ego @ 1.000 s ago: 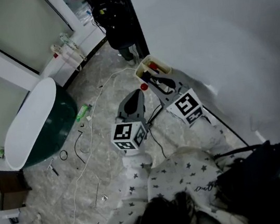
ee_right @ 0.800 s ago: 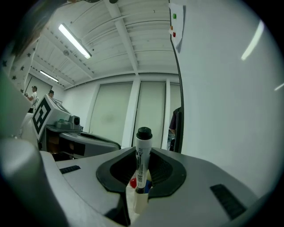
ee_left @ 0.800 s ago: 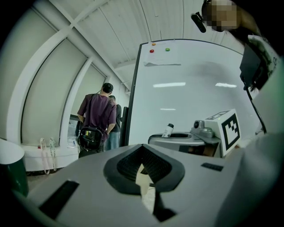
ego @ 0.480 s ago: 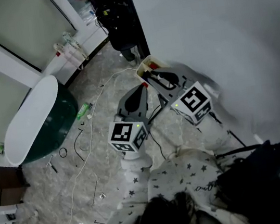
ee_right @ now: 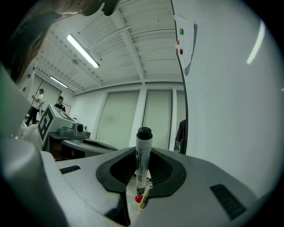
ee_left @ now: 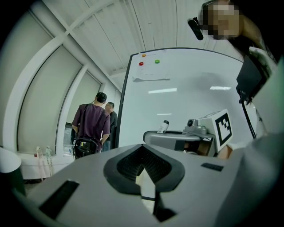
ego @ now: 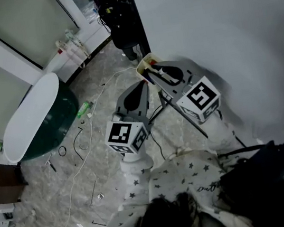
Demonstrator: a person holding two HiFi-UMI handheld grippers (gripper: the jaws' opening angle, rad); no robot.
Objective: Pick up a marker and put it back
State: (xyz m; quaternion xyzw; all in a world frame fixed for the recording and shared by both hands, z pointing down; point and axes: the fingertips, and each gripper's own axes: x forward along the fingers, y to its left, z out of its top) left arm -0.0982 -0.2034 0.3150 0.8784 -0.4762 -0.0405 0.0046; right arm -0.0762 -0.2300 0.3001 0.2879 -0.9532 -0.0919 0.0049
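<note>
A white marker [ee_right: 143, 153] with a black cap stands upright between the jaws of my right gripper [ee_right: 142, 174], which is shut on its barrel. In the head view the right gripper [ego: 155, 73] holds the marker [ego: 161, 73] just beside a beige pen tray [ego: 144, 61] at the edge of the whiteboard [ego: 219, 28]. A small red piece [ee_right: 139, 199] and a beige edge show just below the marker's lower end. My left gripper [ego: 142, 88] hangs to the left of the tray, its jaws together and nothing in them [ee_left: 149, 176].
A dark green tub with a white rim [ego: 36, 121] stands on the marbled floor at the left, with cables [ego: 80, 146] strewn beside it. Two people [ee_left: 93, 124] stand by the whiteboard's far edge. A black bag [ego: 258, 172] hangs at my right side.
My right gripper has shifted a little up and toward the pen tray with the marker in it. The red piece below its tip no longer shows. The left gripper has barely moved.
</note>
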